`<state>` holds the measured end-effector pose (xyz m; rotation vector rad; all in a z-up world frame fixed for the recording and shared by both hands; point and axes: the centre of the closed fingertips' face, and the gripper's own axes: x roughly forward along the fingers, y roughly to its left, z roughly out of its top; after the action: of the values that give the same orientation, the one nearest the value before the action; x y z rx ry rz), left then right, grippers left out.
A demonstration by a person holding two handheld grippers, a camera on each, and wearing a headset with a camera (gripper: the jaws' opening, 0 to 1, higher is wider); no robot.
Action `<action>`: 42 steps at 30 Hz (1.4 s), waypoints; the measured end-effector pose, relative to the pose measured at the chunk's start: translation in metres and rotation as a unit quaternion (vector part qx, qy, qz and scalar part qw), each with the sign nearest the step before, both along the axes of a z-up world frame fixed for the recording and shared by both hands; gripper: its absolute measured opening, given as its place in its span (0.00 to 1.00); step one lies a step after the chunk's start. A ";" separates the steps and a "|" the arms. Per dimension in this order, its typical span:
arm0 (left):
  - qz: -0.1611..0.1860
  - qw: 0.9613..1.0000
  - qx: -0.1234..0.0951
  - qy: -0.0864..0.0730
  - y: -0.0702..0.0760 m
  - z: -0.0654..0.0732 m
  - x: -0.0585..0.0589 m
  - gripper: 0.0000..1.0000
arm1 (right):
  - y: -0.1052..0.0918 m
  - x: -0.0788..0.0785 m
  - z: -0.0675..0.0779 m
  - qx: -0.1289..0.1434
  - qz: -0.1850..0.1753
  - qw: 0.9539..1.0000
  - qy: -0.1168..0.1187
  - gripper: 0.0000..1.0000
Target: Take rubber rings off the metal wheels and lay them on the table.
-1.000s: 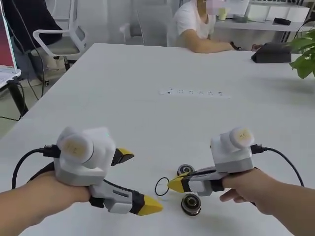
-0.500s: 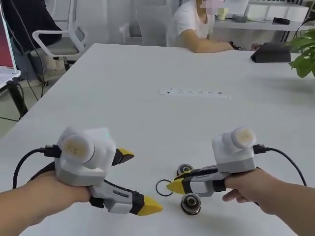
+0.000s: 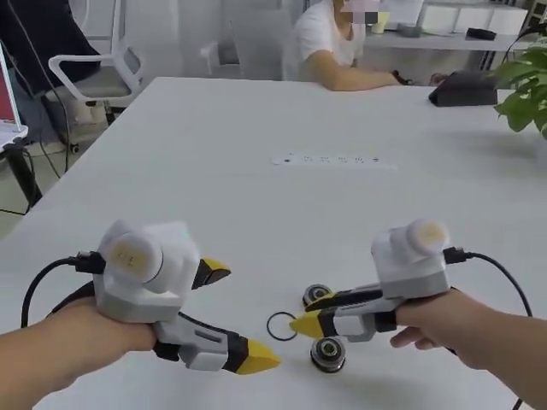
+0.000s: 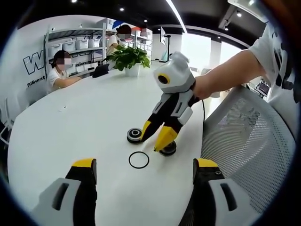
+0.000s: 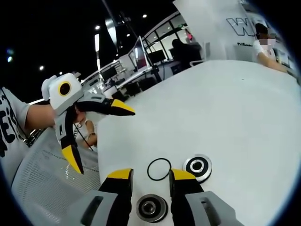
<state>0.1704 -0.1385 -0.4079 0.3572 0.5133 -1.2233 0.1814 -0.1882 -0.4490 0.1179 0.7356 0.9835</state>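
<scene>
"Where's the ring?"
"Flat on the table, just off my right gripper tips, beside the near wheel and far wheel."
"Your grippers?"
"Right jaws slightly apart, holding nothing. Left gripper spread wide."
</scene>
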 end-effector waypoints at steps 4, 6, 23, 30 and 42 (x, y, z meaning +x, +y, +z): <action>-0.005 1.000 -0.002 0.000 -0.003 0.001 -0.001 0.81 | -0.003 -0.002 0.002 0.001 0.003 1.000 -0.003 0.30; -0.007 1.000 -0.002 0.000 -0.005 0.001 -0.002 0.81 | -0.006 -0.004 0.003 0.001 0.002 1.000 -0.004 0.30; -0.026 1.000 0.004 0.007 -0.018 0.001 -0.009 0.78 | -0.023 -0.017 0.012 0.011 0.003 1.000 -0.013 0.32; -0.038 0.999 0.006 0.003 -0.026 0.002 -0.011 0.78 | -0.032 -0.022 0.013 0.010 0.002 1.000 -0.014 0.33; -0.055 0.998 0.010 0.012 -0.038 -0.001 -0.015 0.69 | -0.041 -0.028 0.014 0.013 0.001 1.000 -0.020 0.34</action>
<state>0.1558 -0.1763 -0.4087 0.3927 0.5317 -1.3304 0.1538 -0.2294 -0.4348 0.1197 0.6872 0.9954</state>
